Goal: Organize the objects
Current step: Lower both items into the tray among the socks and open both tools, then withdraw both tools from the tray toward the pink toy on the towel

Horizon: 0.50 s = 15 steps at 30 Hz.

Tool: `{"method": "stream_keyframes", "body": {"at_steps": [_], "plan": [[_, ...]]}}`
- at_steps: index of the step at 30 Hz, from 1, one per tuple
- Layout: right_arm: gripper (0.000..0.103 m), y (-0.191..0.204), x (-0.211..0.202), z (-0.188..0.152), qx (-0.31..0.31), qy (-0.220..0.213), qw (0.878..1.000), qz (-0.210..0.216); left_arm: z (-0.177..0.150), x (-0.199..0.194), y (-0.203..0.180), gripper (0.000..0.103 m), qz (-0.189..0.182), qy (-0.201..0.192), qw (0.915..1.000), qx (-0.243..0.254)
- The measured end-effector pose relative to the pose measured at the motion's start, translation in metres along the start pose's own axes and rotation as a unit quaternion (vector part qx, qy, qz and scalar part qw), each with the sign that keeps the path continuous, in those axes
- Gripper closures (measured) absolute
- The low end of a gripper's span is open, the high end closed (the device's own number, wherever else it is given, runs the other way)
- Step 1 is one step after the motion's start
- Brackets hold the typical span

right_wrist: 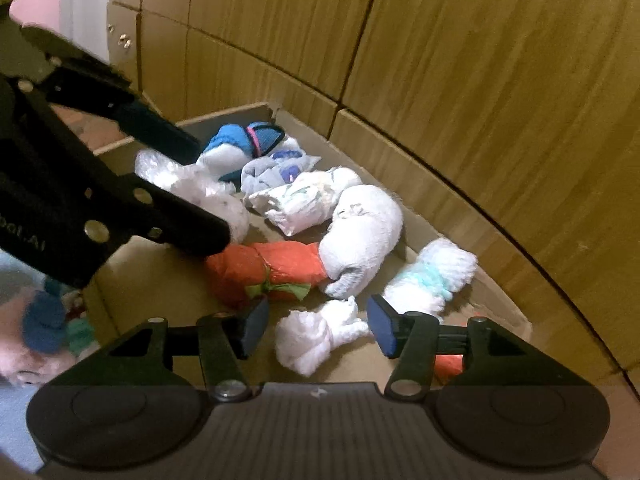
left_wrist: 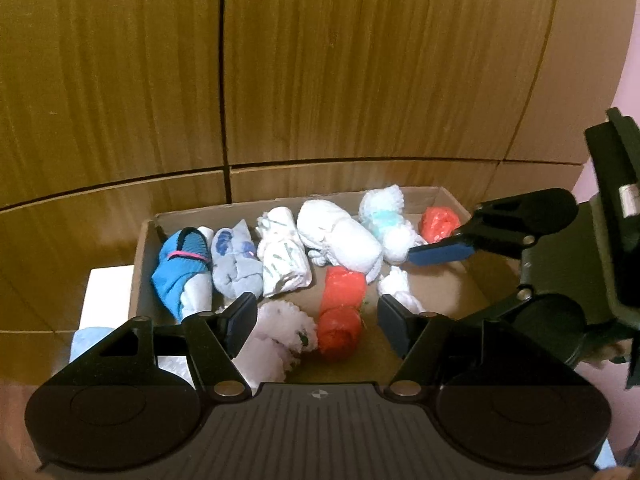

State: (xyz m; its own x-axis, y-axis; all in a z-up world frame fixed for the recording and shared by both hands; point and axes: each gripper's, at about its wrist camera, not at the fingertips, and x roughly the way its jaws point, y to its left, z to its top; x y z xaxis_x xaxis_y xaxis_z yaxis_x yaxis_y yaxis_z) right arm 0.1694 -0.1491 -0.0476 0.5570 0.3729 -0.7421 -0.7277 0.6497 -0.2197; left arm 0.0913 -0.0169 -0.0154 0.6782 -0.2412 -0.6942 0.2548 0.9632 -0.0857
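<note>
While both pairs of fingers hang over the cardboard box (right_wrist: 404,236), the small white sock bundle (right_wrist: 316,340) lies squarely in the right gripper's (right_wrist: 318,330) gap.

Seen from the right wrist, that bundle sits on the box floor at the near edge, its knotted body toward the left finger and its thinner tail reaching right, almost to the right finger's blue pad; so its long axis runs across the opening, from one finger to the other. The pads stand apart and I see neither pressing on it, so I judge this pair released. The left gripper (left_wrist: 316,322) also stands released and empty, over the orange roll (left_wrist: 340,312) and the fluffy white bundle (left_wrist: 276,336). The right hand is plainly nearer the small bundle and would need only to drop and close.
</note>
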Motion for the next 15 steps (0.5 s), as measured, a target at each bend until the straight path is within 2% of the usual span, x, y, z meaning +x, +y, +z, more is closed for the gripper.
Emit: {"method": "stream_keyframes", "body": {"at_steps": [6, 9, 11, 15], "plan": [[0.047, 0.003, -0.058, -0.011, 0.043, -0.05, 0.998, -0.018, -0.013, -0.034, 0.005, 0.029, -0.001, -0.02, 0.9996, -0.017], [0.041, 0.013, -0.086, -0.026, 0.07, -0.076, 0.994, -0.032, -0.025, -0.054, 0.005, 0.027, 0.009, -0.034, 0.9992, -0.016], [0.039, 0.022, -0.101, -0.04, 0.092, -0.087, 0.991, -0.048, -0.035, -0.066, 0.004, 0.024, 0.009, -0.042, 0.9988, -0.025], [0.026, 0.046, -0.127, -0.078, 0.151, -0.119, 0.976, -0.105, -0.06, -0.085, -0.007, 0.018, 0.012, -0.054, 0.9982, -0.021]]}}
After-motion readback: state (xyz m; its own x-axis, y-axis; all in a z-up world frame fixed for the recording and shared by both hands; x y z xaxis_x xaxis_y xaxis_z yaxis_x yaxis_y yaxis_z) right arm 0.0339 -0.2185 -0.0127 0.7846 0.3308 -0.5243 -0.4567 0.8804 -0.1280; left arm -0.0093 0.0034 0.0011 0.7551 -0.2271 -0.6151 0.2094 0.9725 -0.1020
